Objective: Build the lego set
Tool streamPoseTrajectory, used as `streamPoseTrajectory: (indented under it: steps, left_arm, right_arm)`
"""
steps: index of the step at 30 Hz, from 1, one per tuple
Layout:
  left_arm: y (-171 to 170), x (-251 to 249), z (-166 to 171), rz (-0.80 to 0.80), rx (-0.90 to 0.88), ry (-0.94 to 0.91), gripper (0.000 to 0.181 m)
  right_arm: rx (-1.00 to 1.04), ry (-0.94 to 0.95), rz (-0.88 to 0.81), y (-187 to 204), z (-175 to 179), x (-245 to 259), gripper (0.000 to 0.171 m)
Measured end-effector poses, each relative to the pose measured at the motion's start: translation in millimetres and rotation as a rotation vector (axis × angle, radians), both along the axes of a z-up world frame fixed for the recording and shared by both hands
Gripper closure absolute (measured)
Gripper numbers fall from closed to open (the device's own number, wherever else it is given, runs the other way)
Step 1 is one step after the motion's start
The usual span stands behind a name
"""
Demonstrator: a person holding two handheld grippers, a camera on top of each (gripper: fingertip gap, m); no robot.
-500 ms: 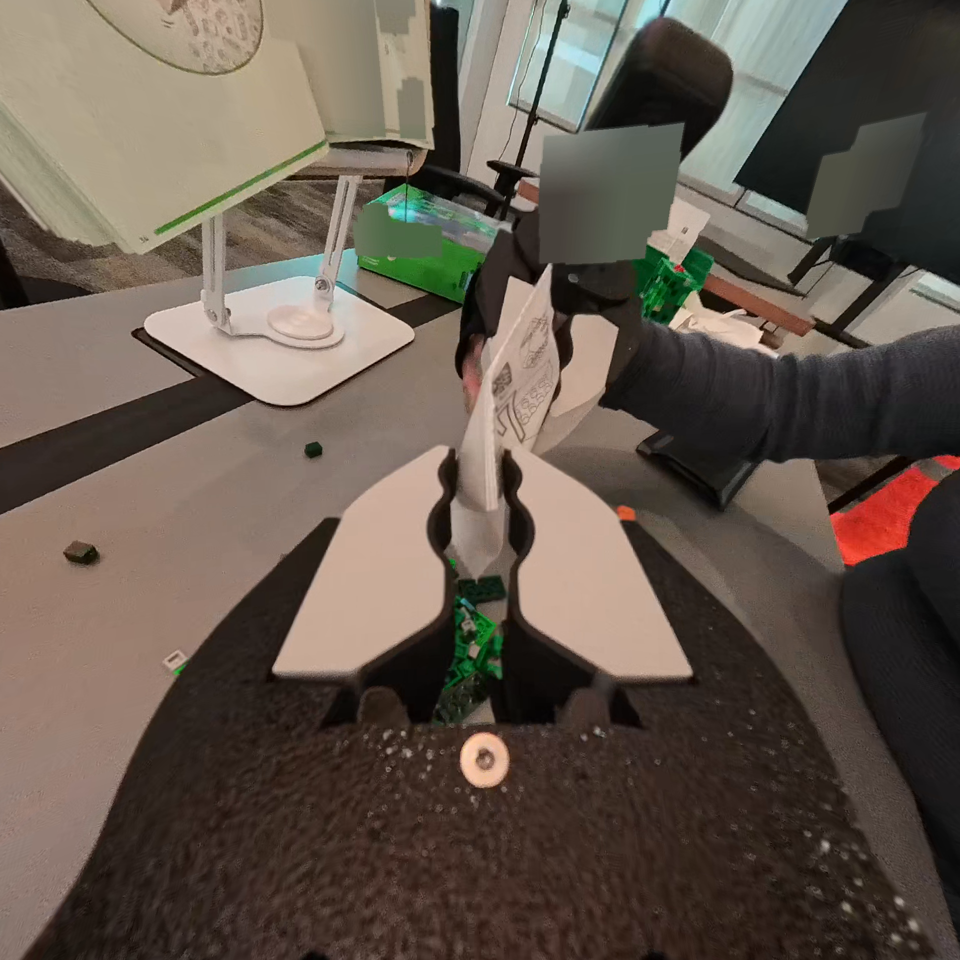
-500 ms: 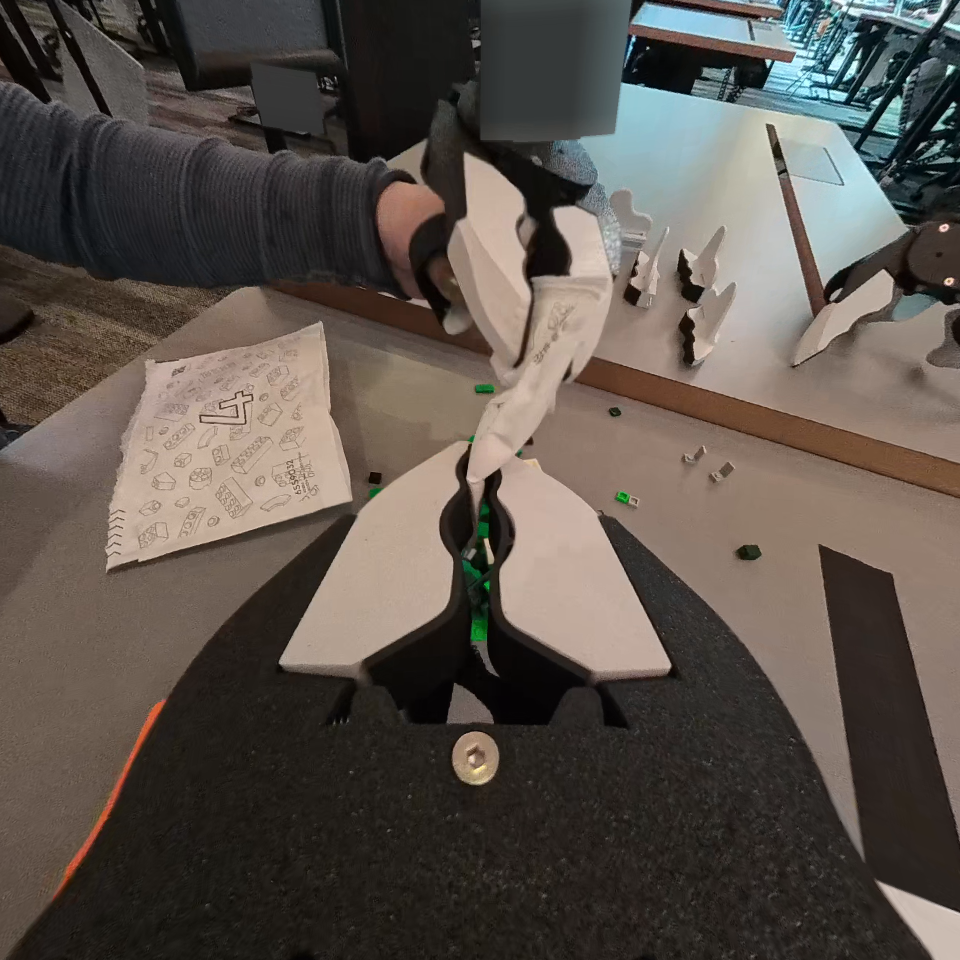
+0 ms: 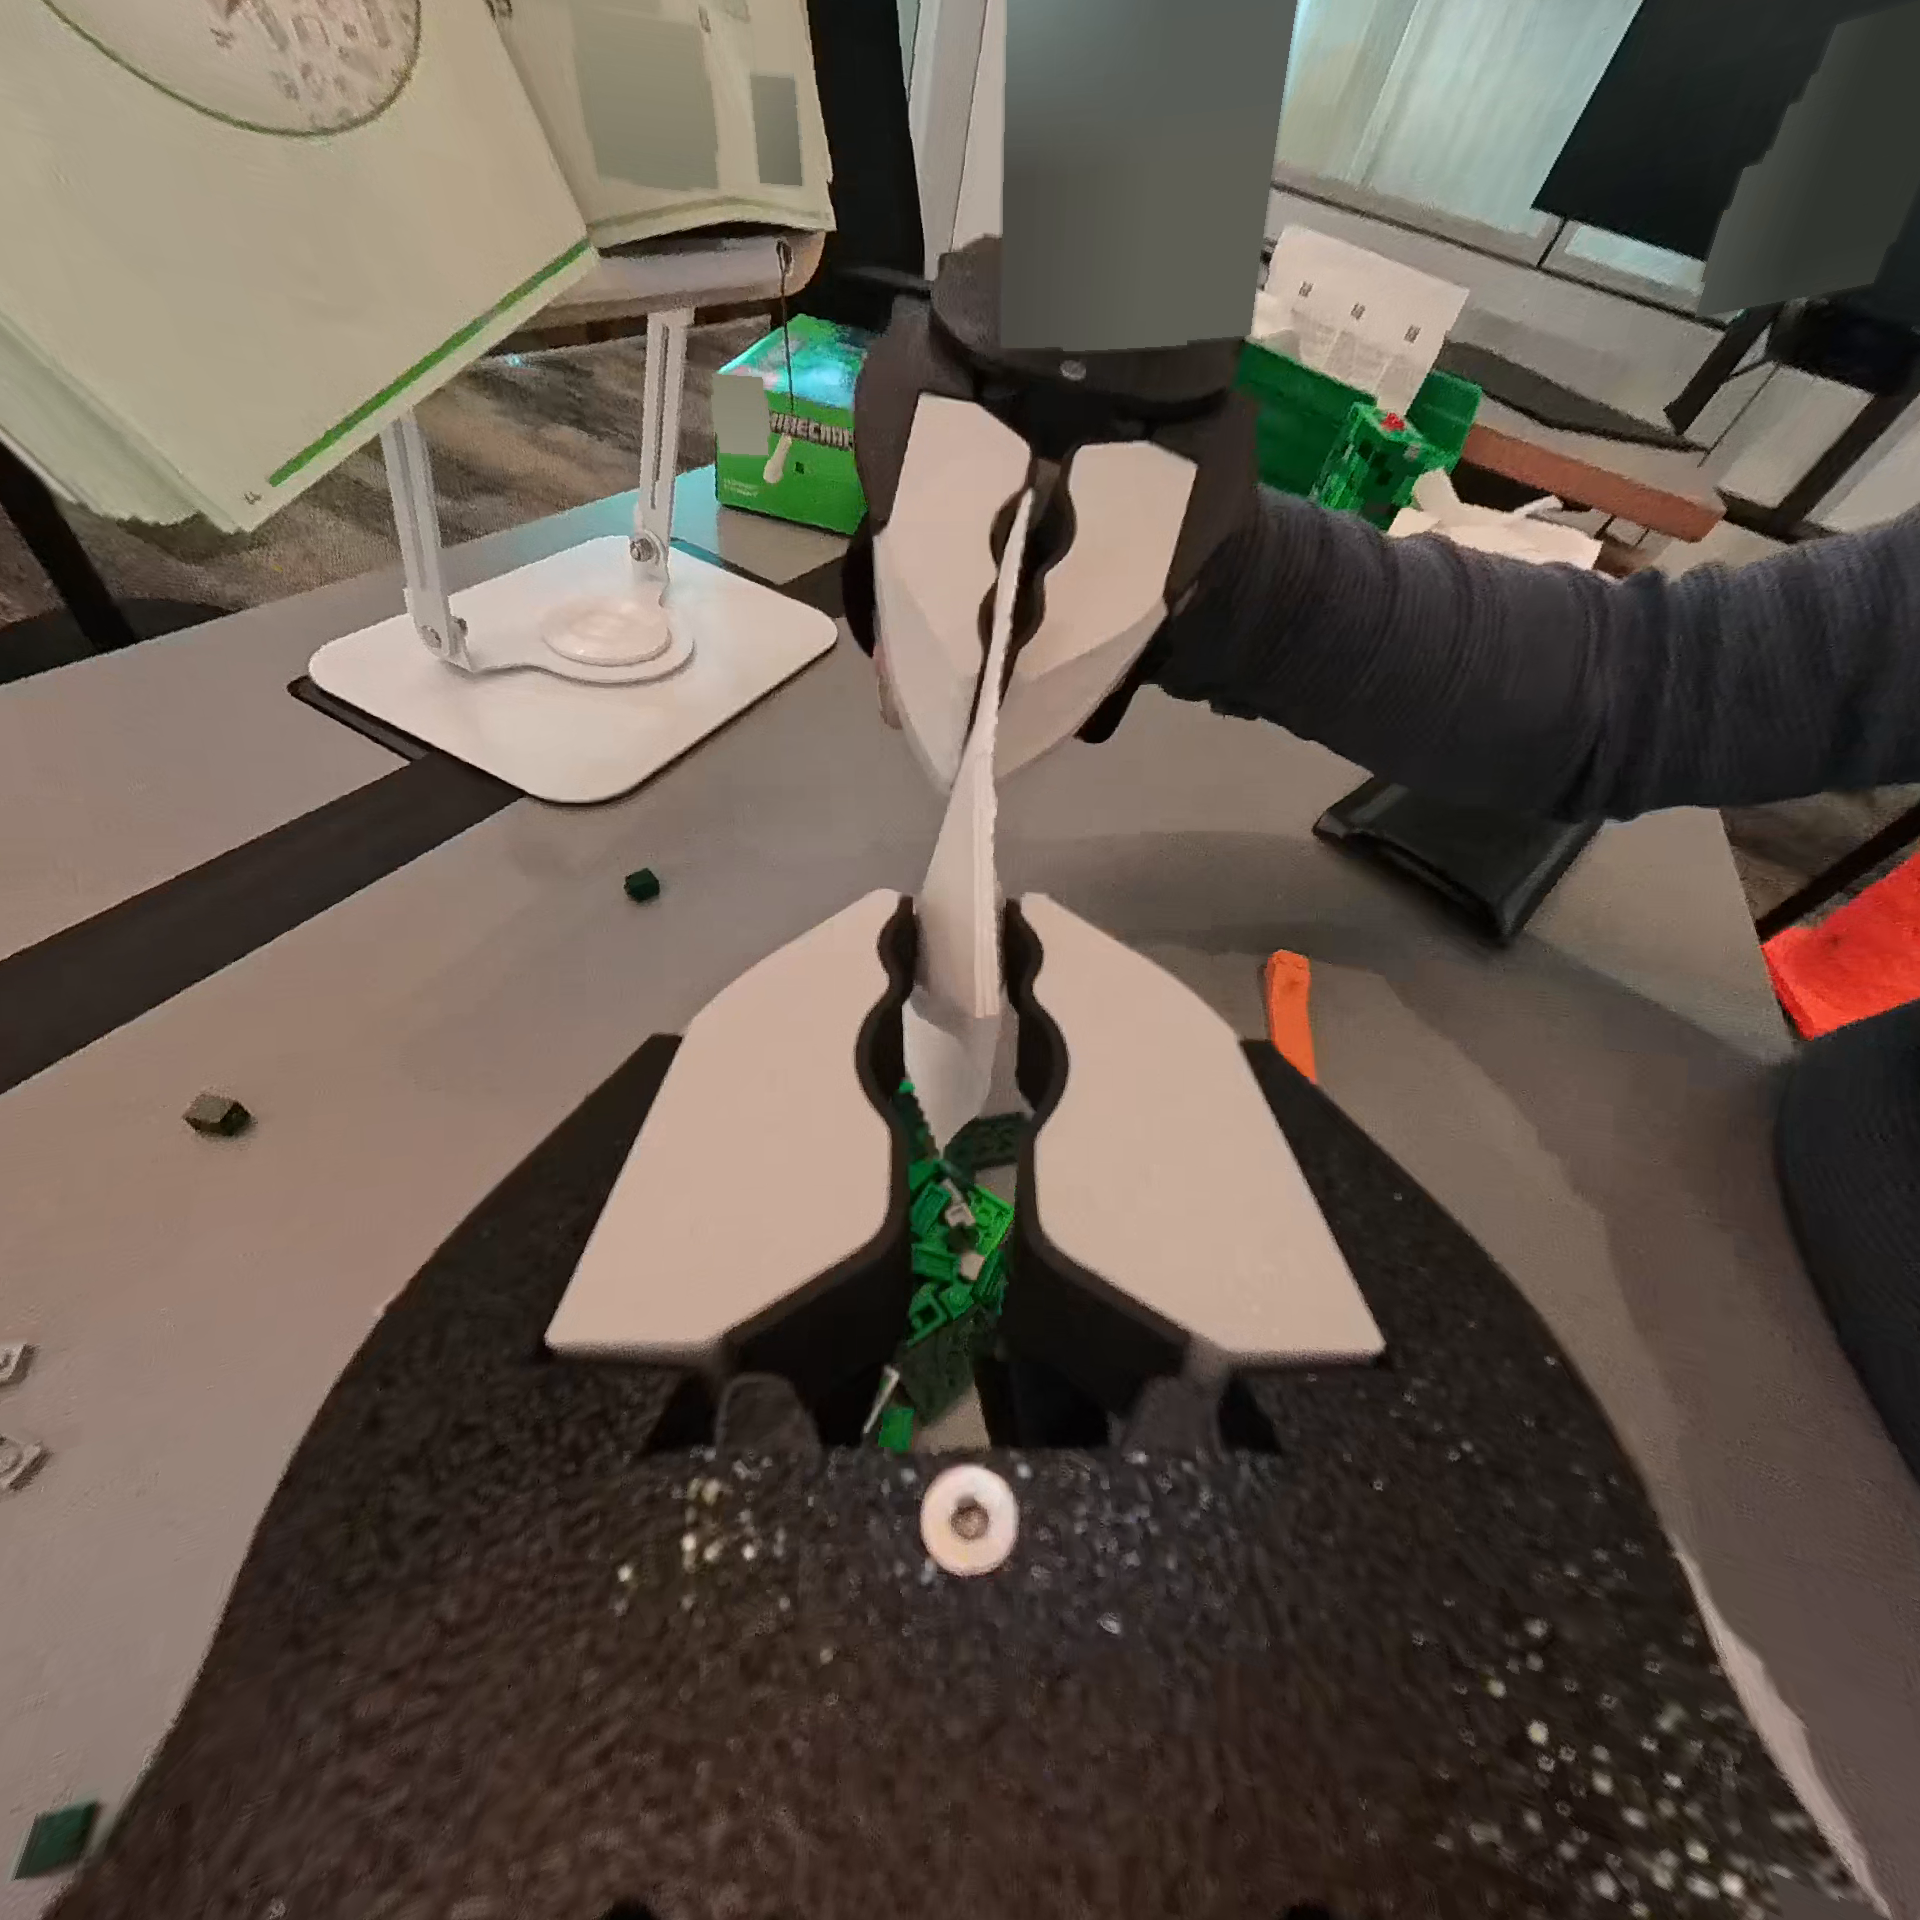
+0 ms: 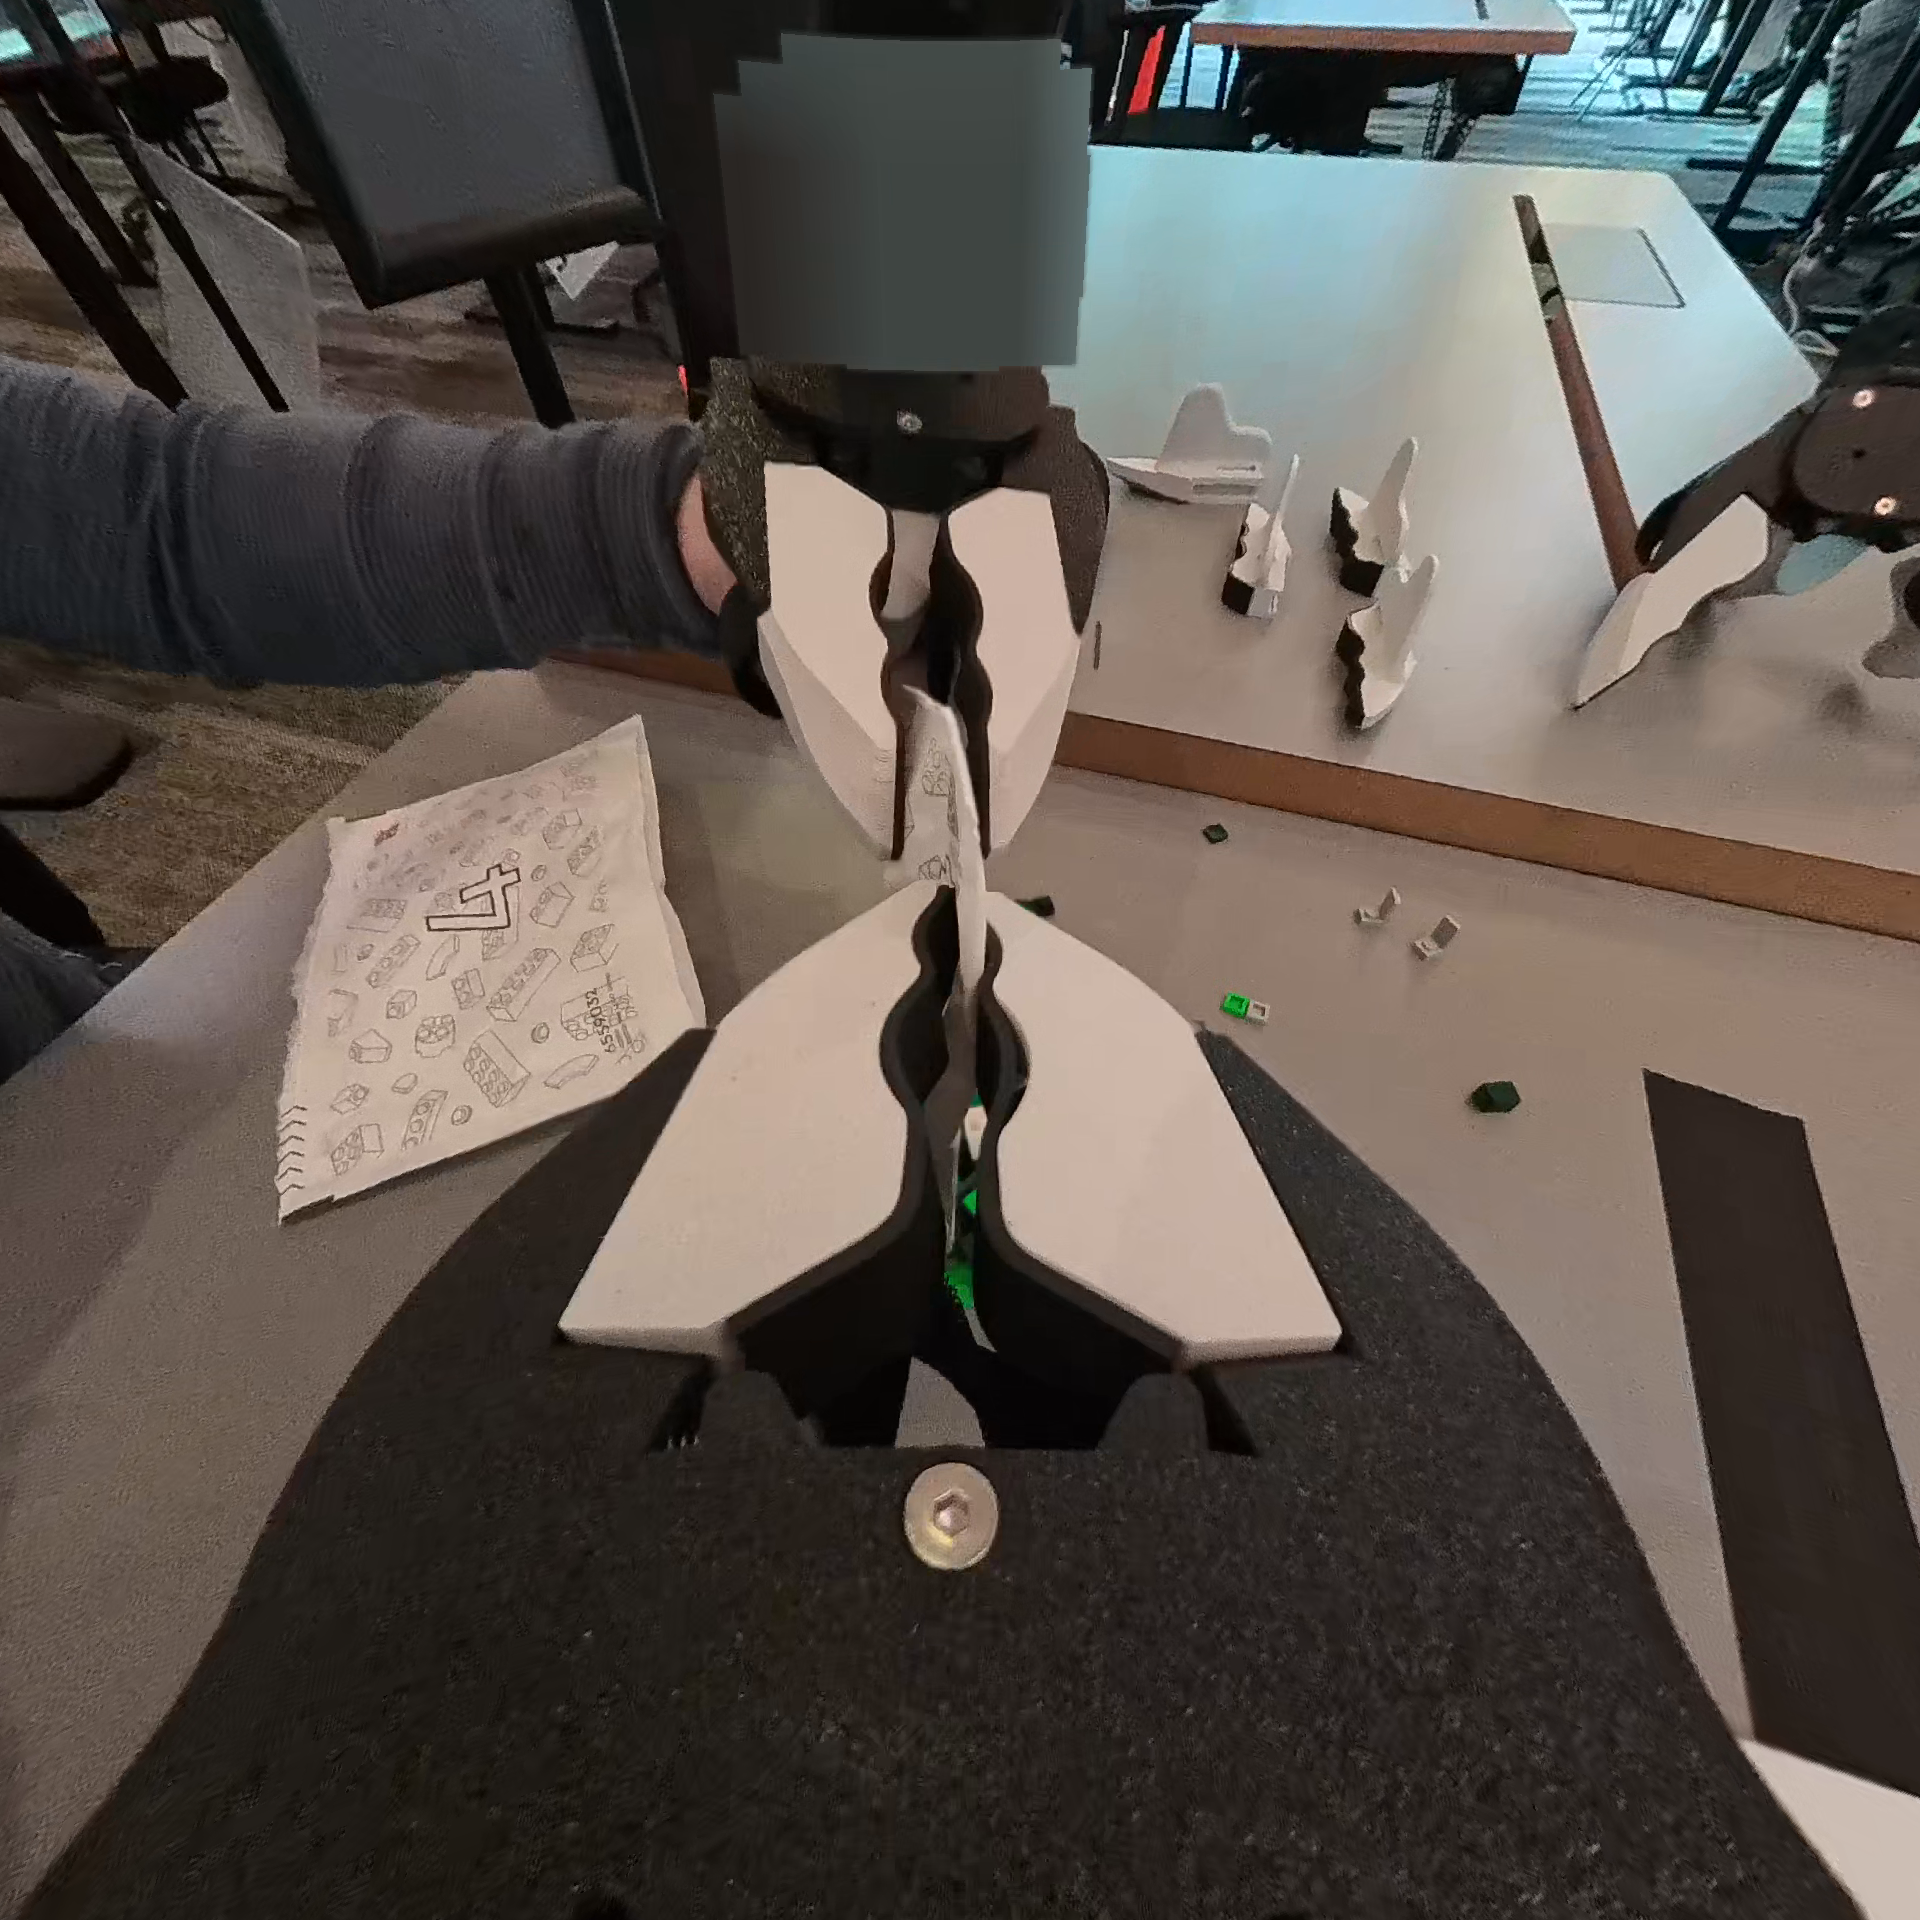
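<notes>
A white printed paper bag (image 3: pixel 971 883) hangs stretched between my two grippers above the grey table. My left gripper (image 3: pixel 961 914) is shut on its lower end. My right gripper (image 3: pixel 982 758) faces it from above and is shut on the upper end. In the right wrist view, my right gripper (image 4: pixel 956 904) pinches the bag (image 4: pixel 940 790), and the left gripper (image 4: pixel 935 831) grips it just beyond. A pile of green lego pieces (image 3: pixel 951 1247) lies on the table under the grippers; it also shows in the right wrist view (image 4: pixel 966 1205).
An open instruction booklet (image 3: pixel 260 260) sits on a white stand (image 3: pixel 582 665) at the back left, with a green box (image 3: pixel 800 436) behind. An empty printed bag (image 4: pixel 478 987) lies flat. Loose pieces (image 4: pixel 1496 1096) are scattered about. Spare gripper fingers (image 4: pixel 1371 582) stand on the neighbouring table. Less than 4 cm separates the two grippers' tips.
The bag was loose and crumpled between the grippers; now it is pulled into a narrow, taut strip seen edge-on. Both grippers now face each other more squarely.
</notes>
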State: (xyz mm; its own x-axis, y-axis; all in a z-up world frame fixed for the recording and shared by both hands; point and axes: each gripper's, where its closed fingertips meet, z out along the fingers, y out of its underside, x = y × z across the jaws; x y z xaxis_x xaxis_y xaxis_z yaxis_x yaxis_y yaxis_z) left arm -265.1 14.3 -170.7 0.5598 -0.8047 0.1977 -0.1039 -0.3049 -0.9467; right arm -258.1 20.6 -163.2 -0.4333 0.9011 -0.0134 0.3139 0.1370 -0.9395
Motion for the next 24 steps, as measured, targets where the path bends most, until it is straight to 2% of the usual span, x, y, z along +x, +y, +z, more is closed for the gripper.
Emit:
streamPoseTrajectory:
  steps: [1, 2, 3, 4, 5, 7, 11, 14, 16, 17, 19, 20, 22, 24]
  left_arm:
    - [1.1, -1.2, 2.8, 0.009, 0.007, -0.026, 0.165]
    - [3.1, -3.4, 5.0, 0.028, 0.012, -0.044, 0.156]
    - [7.7, -7.4, 3.4, 0.069, 0.009, -0.039, 0.132]
    - [8.4, -9.5, 1.2, 0.082, 0.013, -0.024, 0.129]
    - [6.8, -9.5, 0.4, 0.08, 0.027, -0.016, 0.138]
    - [1.8, -6.5, 2.2, 0.055, 0.062, -0.014, 0.181]
    - [3.1, -8.0, 9.2, 0.098, 0.141, 0.046, 0.181]
    - [-1.6, 3.6, 10.2, 0.057, 0.149, 0.082, 0.181]
    - [2.8, -12.3, 8.4, 0.125, 0.165, 0.159, 0.181]
    - [0.3, -13.3, 18.0, 0.114, 0.162, 0.102, 0.181]
    - [0.8, -5.5, 18.4, 0.08, 0.149, 0.11, 0.181]
    - [-0.4, 0.8, 15.1, 0.055, 0.133, 0.132, 0.181]
    - [4.2, -8.6, 9.0, 0.104, 0.124, 0.212, 0.181]
    - [4.0, -9.9, 16.3, 0.093, 0.088, 0.119, 0.181]
  right_arm:
    - [-0.011, 0.013, -0.01, 1.0, 2.2, -1.0, 0.171]
    - [-0.015, 0.031, -0.025, 2.4, 4.3, -2.4, 0.171]
    - [-0.025, 0.062, -0.042, 3.5, 8.6, -2.9, 0.171]
    - [-0.054, 0.097, -0.051, 3.8, 14.6, -2.6, 0.171]
    - [-0.086, 0.131, -0.055, 4.2, 20.7, -1.6, 0.171]
    - [-0.112, 0.179, -0.071, 7.0, 28.4, -0.2, 0.171]
    - [-0.119, 0.201, -0.089, 7.8, 32.4, -0.7, 0.171]
    - [-0.084, 0.211, -0.098, 2.2, 33.8, -3.5, 0.171]
    - [-0.058, 0.208, -0.108, 5.8, 31.6, 0.0, 0.171]
    - [-0.068, 0.214, -0.104, 5.9, 32.3, 2.3, 0.171]
    - [-0.079, 0.244, -0.112, 0.5, 33.8, -0.8, 0.171]
    - [-0.066, 0.238, -0.106, -3.9, 31.2, -3.6, 0.171]
    - [-0.038, 0.211, -0.108, -5.9, 25.4, -4.6, 0.171]
    - [-0.107, 0.257, -0.172, 9.3, 37.0, 0.1, 0.171]
